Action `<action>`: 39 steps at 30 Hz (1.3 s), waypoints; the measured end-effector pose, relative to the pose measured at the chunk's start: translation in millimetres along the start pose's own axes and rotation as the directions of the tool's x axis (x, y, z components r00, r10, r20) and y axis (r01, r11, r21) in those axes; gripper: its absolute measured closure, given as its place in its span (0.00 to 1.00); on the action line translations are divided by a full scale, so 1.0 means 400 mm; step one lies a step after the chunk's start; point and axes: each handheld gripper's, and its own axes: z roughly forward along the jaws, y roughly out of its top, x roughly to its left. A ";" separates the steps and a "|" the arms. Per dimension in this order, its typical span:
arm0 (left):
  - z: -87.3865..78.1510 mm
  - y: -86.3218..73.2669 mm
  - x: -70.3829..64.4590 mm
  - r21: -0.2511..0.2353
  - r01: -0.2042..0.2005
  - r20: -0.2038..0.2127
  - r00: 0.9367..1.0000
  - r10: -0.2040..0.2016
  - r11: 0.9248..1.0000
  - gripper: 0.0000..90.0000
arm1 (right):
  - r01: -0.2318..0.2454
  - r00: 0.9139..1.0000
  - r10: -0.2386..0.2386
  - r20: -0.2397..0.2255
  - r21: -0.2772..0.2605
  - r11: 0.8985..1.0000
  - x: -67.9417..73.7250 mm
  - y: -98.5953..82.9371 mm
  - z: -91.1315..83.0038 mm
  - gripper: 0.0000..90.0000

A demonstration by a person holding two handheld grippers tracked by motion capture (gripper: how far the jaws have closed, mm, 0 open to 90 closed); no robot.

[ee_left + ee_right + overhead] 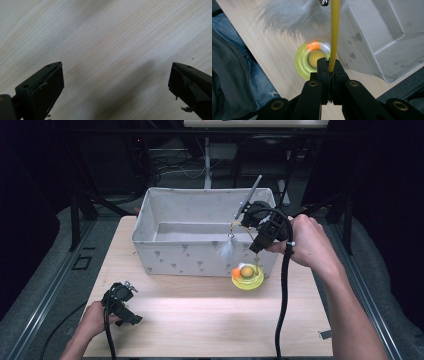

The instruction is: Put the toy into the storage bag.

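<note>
A light wooden table (200, 320) carries a white rectangular fabric bin (165, 252) with a grey print, standing at its far edge. Just before the bin's front wall hangs a cat toy with a round yellow-green plastic base (248, 281), thin yellow wire stem (334, 35) and white feather tuft (226, 251). The right tool (329, 72) is clenched on the stem above the base; the left tool (121, 303), jaws spread and released, hovers over bare table at the near left.
</note>
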 end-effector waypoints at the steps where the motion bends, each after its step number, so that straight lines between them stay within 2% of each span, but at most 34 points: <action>1: 0.000 0.000 0.000 0.000 -0.001 0.000 1.000 0.001 1.000 0.00 | -0.004 1.000 0.004 -0.001 -0.006 1.000 -0.001 0.001 -0.004 0.98; 22: 0.000 0.000 0.001 0.002 0.000 0.001 1.000 0.000 1.000 0.00 | -0.016 0.999 0.016 0.034 -0.022 1.000 -0.032 0.039 -0.076 0.98; 32: 0.001 0.000 0.002 0.001 -0.003 0.003 1.000 0.003 1.000 0.00 | -0.019 0.997 0.021 0.072 -0.028 0.999 -0.047 0.065 -0.122 0.98; 39: 0.001 0.000 0.004 0.003 -0.006 0.000 1.000 0.006 1.000 0.00 | -0.032 0.997 0.034 0.070 -0.029 0.999 -0.068 0.080 -0.133 0.98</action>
